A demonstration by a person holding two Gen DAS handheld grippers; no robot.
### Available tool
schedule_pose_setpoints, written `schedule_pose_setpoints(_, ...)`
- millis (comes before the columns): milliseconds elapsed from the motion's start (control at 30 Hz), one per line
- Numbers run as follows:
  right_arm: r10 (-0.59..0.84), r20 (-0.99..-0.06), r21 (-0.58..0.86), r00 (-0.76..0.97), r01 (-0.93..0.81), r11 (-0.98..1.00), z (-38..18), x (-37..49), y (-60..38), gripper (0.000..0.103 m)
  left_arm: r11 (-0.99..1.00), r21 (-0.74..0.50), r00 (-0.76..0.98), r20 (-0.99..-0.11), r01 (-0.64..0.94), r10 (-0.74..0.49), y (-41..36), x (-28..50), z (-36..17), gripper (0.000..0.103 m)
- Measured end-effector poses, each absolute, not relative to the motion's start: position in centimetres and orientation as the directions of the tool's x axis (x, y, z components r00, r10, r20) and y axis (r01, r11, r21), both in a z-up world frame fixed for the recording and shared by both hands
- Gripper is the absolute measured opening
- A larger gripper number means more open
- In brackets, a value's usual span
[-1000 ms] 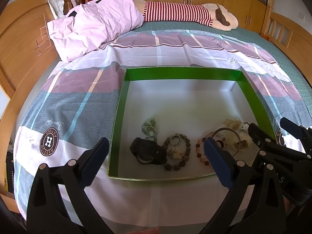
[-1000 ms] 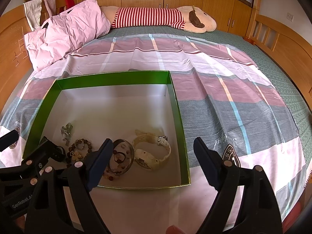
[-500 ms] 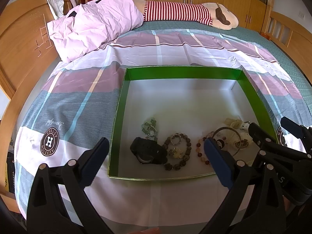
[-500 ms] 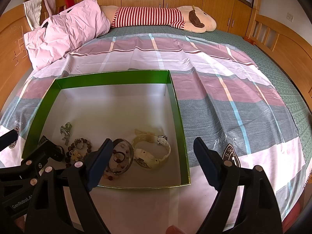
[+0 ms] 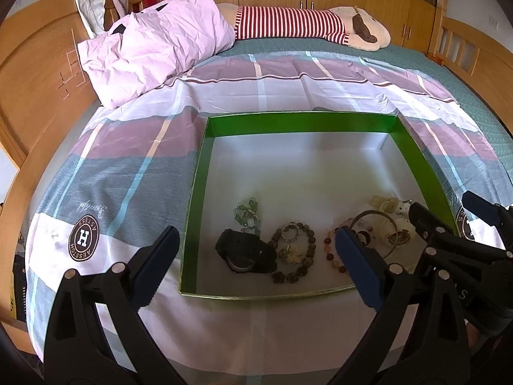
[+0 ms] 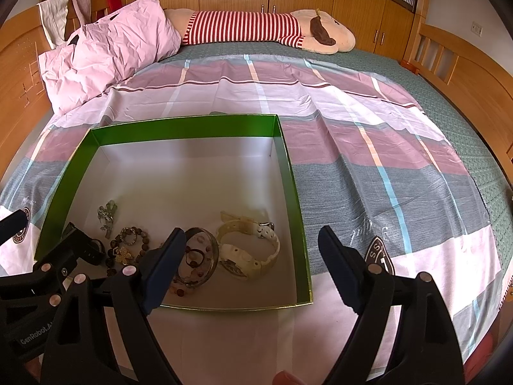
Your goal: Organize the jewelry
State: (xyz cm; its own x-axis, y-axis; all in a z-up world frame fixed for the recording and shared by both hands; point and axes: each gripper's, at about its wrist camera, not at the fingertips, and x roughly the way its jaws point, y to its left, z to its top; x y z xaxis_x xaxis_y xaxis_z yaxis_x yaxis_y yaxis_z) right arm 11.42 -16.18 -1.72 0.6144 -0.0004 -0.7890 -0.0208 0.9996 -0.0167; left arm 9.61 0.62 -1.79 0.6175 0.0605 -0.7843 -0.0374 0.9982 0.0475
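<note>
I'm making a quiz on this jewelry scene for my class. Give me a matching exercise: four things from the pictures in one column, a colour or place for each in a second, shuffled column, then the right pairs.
Column 1
1. watch at the right side of the box
2. watch at the left side of the box
3. box walls
4. plush toy's shirt

Column 2
A. green
B. red and white stripes
C. cream
D. black

Pairs: 1-C, 2-D, 3-A, 4-B
</note>
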Motion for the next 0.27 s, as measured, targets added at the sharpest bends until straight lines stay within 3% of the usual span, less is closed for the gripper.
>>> schedule_pose_setpoints(267, -0.001, -0.790, -0.018, 0.613, -0.022, 1.000, -1.76, 11.48, -16.51, 0.084, 0.999, 0.032, 0.600, -0.798, -0.036, 0.047, 0.85, 9.83, -2.00, 0.101)
